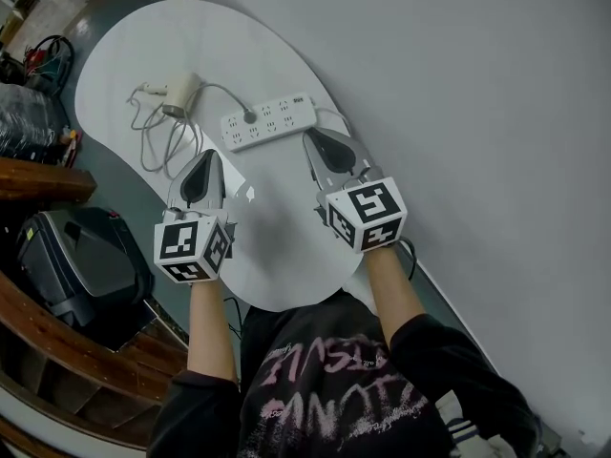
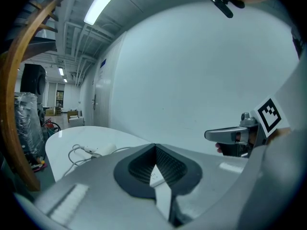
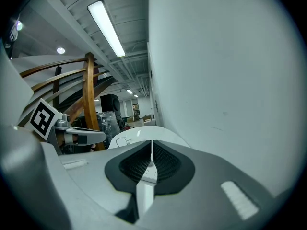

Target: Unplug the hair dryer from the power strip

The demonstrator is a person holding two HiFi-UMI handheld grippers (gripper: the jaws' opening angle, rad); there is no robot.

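Hovering short of the power strip, both grippers empty; I judge the unplugging not yet begun.

Item: hair dryer (image 1: 180, 94), white, lying far left on the counter (image 1: 277, 246). Its cord (image 1: 153, 141) is looped beside it and runs right to a plug (image 1: 250, 117) seated, as far as I can tell, near the left end of the power strip (image 1: 270, 122). Left gripper (image 1: 207, 156): fingers together, nothing held, near the cord loops by the counter's left edge. Right gripper (image 1: 312, 136): fingers together, nothing held, just near of the strip's right end. Left to do: steady the strip, grip the plug, pull it free. Room: open counter between the grippers; the wall (image 1: 496, 113) runs close along the right, and the left edge drops away.
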